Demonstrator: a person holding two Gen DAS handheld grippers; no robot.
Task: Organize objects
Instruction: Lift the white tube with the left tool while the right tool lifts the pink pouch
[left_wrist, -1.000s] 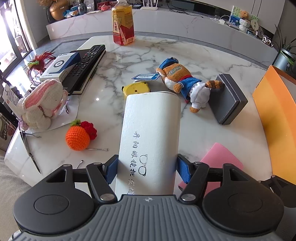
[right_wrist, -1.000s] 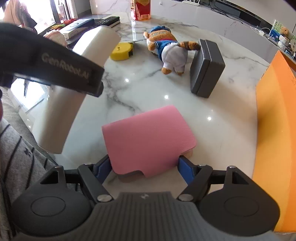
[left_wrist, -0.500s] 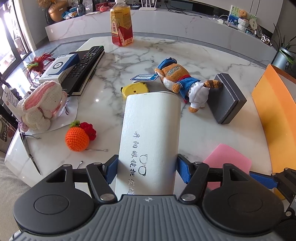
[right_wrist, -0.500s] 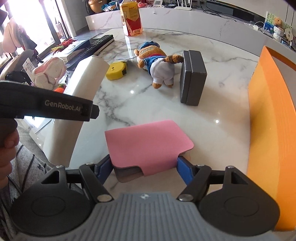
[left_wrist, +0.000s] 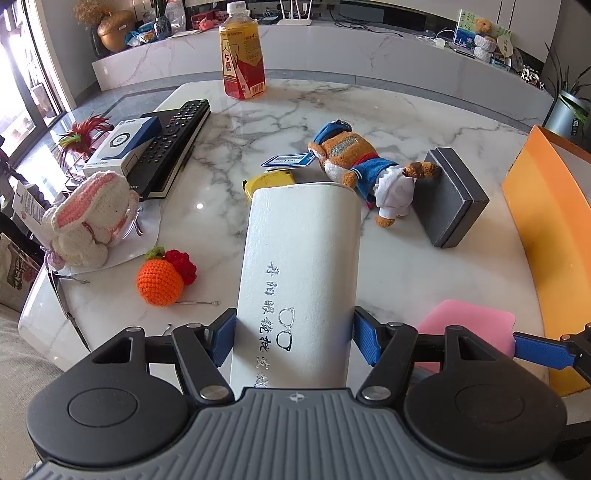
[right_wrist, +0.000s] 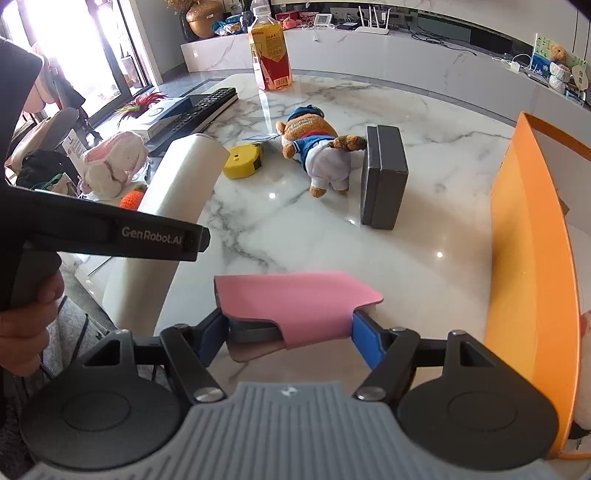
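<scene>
Both hands loaded above the worktop (right_wrist: 332, 236)

Your left gripper (left_wrist: 293, 334) pinches the white glasses case (left_wrist: 299, 266): stiff, likely light and smooth, so grip mid-body. Your right gripper (right_wrist: 288, 328) has its fingers clamped on the pink pouch (right_wrist: 295, 299), held beside the orange box (right_wrist: 532, 266); it looks soft and floppy, so hold near its edge.

Bright daylight floods in from the blown-out window (right_wrist: 74, 40) at left. Small glints dot the glossy tabletop (right_wrist: 332, 258). Fisheye bending curves the edges; focus is sharp.

Open desk in the middle, clutter around it
Bare desk (right_wrist: 295, 236) lies between the grey box (right_wrist: 384, 181), orange bin (right_wrist: 528, 258) and tape measure (right_wrist: 242, 162).
</scene>
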